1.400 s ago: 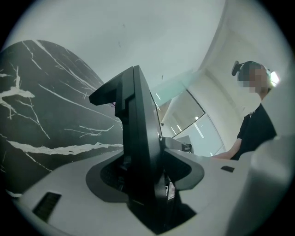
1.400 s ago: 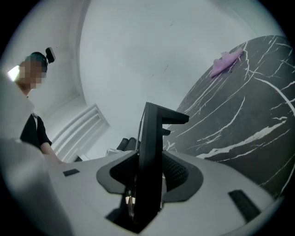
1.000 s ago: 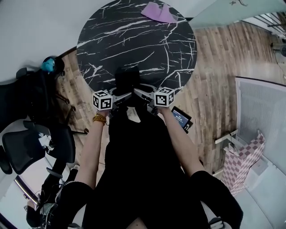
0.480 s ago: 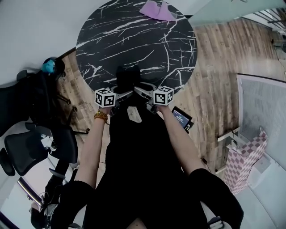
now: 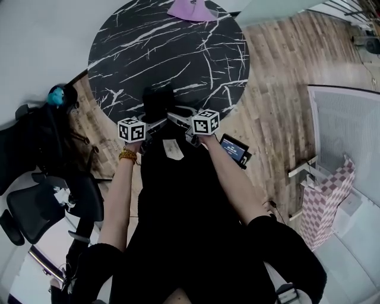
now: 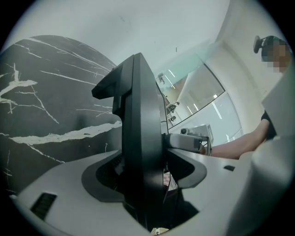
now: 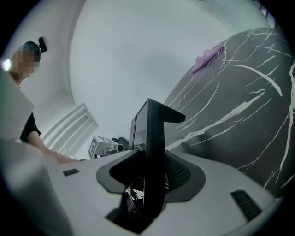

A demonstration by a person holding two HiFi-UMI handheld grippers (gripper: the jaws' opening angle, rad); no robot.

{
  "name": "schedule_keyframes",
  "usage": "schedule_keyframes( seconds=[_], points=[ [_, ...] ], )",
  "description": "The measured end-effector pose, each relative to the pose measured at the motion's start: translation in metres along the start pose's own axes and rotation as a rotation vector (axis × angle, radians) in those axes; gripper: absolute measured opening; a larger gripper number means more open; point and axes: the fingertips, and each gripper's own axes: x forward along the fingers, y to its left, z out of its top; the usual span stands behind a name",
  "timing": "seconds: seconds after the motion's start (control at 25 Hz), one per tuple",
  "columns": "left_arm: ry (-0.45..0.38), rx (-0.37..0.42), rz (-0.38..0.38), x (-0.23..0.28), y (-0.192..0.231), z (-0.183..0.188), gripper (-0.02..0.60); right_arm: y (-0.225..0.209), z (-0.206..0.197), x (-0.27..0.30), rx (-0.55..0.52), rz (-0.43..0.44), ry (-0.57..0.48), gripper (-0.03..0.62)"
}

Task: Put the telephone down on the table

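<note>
Nearly done: black boxy plastic telephone stands upright at near edge of round black white-veined marble table and looks set down; only letting go is left. Left gripper jaws have just been opening, telephone between them, pads loose. Right gripper seems clamped on its thin edge

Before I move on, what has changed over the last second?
The left gripper has just been opening its jaws, with the telephone still standing between them. Unchanged: the right gripper keeps the telephone between its jaws, both grippers stay at the near edge of the table, and the purple cloth lies at its far edge. Only the head view has shifted a little.
</note>
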Motion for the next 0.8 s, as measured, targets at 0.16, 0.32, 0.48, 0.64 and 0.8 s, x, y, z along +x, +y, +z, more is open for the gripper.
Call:
schedule_keyframes(
  seconds=[0.16,0.32,0.48,0.64,0.8],
  points=[
    [0.024,0.017,0.013,0.003,0.000,-0.001,0.283,-0.004,-0.003,-0.001,0.005,-0.008,0.009,0.170],
    [0.063,0.038,0.029,0.004,0.000,-0.005,0.284,-0.005,-0.007,-0.003,0.012,-0.011,0.014,0.172],
    [0.096,0.040,0.045,0.009,0.004,-0.008,0.285,-0.010,-0.010,-0.004,0.033,-0.032,-0.001,0.175],
    [0.098,-0.004,0.037,0.012,0.008,-0.014,0.286,-0.015,-0.014,-0.003,0.045,-0.049,0.005,0.176],
    [0.080,-0.046,0.016,0.014,0.006,-0.016,0.287,-0.018,-0.017,-0.003,0.062,-0.057,0.012,0.176]
  ],
)
